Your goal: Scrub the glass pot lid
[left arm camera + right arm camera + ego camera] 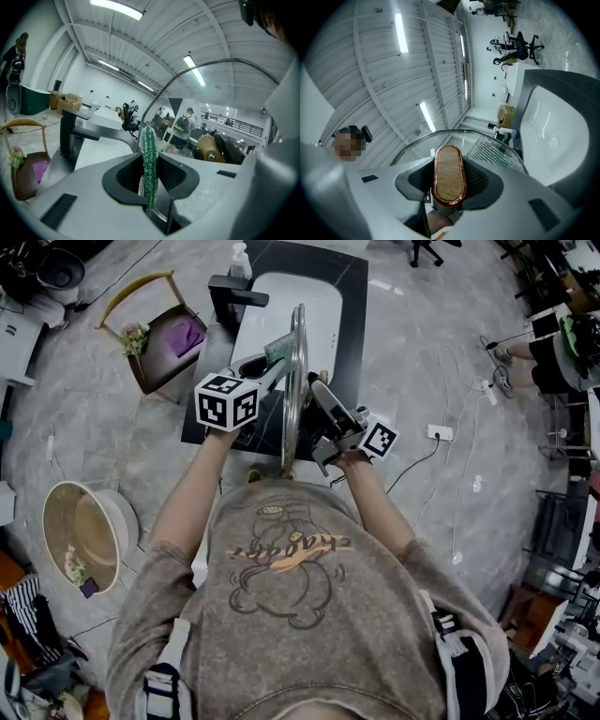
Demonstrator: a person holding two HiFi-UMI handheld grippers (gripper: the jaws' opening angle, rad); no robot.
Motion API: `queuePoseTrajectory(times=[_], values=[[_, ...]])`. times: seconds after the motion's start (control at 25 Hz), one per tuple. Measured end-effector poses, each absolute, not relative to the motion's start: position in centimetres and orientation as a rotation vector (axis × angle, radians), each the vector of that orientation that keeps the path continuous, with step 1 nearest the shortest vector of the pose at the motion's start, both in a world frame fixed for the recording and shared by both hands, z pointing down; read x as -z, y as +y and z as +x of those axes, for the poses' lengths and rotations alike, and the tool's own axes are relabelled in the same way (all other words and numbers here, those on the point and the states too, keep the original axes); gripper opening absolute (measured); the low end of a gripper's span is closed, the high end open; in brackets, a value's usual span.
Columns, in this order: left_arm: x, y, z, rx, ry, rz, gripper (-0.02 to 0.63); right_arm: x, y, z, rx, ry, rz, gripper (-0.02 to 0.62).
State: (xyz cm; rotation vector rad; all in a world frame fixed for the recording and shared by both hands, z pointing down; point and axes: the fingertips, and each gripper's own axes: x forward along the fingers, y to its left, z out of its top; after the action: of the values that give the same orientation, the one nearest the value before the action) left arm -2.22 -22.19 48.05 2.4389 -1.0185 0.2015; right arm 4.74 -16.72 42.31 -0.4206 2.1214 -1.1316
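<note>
While the glass pot lid [296, 371] stands on edge over the white sink [291, 296] and its dark worktop [352, 306], the head view shows it between both tools, with the left claw [270, 362] at one face and the right claw [317, 397] at the other.

In the left gripper view, the claw is pinching a green glittery scouring pad [149, 159] edge-on. The lid's steel rim [201, 65] arches just beside it, and a black faucet [70, 131] stands off to the left.

In the right gripper view, the claw is clamped on the lid's wooden knob [449, 178], with the glass beyond it.

The risk, I judge, lies in that single hold. Hard scrubbing pressure could twist the lid about the knob or slip it free onto the sink. The thin pad could also fold or pull out.
</note>
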Motion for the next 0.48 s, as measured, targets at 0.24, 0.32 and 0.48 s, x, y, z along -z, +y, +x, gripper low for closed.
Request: queuePoseTrajectory(times=[0.24,0.32,0.48], values=[[-49.9,-20.1,-1.0,-0.279,-0.943,2.426,0.086,-42.8,-17.0,5.7,1.126,2.076,-0.45,0.181],[-50.5,-19.1,-0.7,-0.304,-0.914,2.418,0.086,-42.8,-17.1,5.8,1.121,2.074,-0.458,0.181],[-51.2,-17.4,-0.2,-0.323,-0.859,2.401,0.086,-42.9,-17.5,6.5,1.109,2.07,-0.47,0.181]])
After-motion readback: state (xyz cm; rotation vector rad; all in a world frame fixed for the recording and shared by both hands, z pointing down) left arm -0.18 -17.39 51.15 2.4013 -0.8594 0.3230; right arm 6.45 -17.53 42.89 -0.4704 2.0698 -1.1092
